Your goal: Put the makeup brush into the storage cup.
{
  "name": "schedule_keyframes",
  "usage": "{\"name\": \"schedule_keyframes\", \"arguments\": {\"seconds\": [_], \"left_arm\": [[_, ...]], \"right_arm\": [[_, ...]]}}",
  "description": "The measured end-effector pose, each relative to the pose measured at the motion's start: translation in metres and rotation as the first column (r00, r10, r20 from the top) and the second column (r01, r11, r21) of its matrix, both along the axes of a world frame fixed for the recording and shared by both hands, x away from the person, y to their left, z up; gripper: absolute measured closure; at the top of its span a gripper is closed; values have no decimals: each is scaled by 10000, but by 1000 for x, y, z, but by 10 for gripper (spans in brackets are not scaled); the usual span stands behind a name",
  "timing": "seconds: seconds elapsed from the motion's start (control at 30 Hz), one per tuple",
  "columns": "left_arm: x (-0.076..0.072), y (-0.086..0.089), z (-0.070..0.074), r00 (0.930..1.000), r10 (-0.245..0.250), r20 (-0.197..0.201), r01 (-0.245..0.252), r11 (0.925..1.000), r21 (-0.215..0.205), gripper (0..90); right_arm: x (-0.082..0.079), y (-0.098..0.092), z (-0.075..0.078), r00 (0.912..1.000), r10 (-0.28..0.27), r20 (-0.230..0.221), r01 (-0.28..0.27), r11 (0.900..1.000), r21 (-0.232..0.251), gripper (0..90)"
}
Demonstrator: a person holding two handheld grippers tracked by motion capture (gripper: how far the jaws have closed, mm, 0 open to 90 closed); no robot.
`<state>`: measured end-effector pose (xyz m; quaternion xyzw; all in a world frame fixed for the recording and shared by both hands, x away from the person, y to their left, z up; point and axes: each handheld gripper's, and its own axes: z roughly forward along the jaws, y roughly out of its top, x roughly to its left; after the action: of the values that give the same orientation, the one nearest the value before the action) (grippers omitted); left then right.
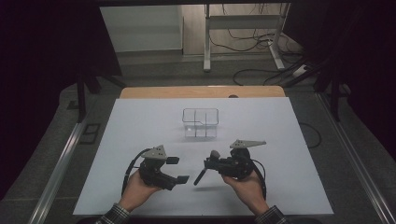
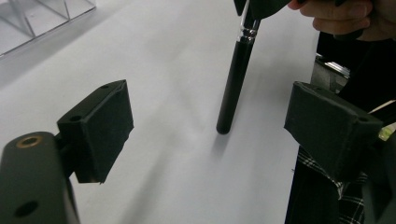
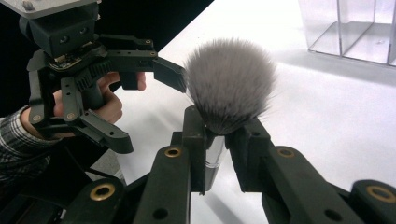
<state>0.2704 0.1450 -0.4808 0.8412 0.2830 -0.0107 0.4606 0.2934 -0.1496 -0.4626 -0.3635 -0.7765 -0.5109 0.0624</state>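
One light, rigid-handled makeup brush (image 3: 227, 88), soft-bristled, is clenched at its ferrule by the right gripper (image 3: 219, 140) above the table (image 1: 140, 140); left gripper (image 1: 178, 169) stands released; regrip the black handle.

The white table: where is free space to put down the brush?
Free: the white table left and right of the clear organizer, and the strip between it and the grippers. Crowded: the near middle, where left gripper and right gripper hold the brush.
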Motion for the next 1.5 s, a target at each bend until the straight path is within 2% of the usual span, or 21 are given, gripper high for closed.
{"name": "schedule_keyframes", "arguments": {"seconds": [0.43, 0.7, 0.97, 1.2, 1.33, 1.5], "left_arm": [[-4, 19, 1, 9980, 627, -26, -626, 9978, 218, 105], [-9, 33, 1, 9928, 1199, 34, -1199, 9919, 411, 92], [-17, 40, -1, 9883, 1517, 182, -1527, 9853, 770, 71], [-23, 46, -2, 9847, 1713, 306, -1733, 9811, 861, 60], [-27, 46, -4, 9825, 1812, 435, -1853, 9749, 1237, 49], [-28, 47, -5, 9794, 1934, 574, -1999, 9686, 1479, 41]], "right_arm": [[4, -12, 5, 9969, -397, 681, 430, 9980, -474, 767], [6, -22, 11, 9921, -617, 1095, 685, 9959, -594, 767], [12, -36, 15, 9884, -890, 1232, 958, 9942, -499, 767], [15, -42, 18, 9858, -1057, 1301, 1130, 9924, -495, 767], [17, -47, 18, 9845, -1116, 1349, 1195, 9915, -518, 766], [19, -50, 19, 9860, -1112, 1242, 1185, 9916, -525, 766]]}}
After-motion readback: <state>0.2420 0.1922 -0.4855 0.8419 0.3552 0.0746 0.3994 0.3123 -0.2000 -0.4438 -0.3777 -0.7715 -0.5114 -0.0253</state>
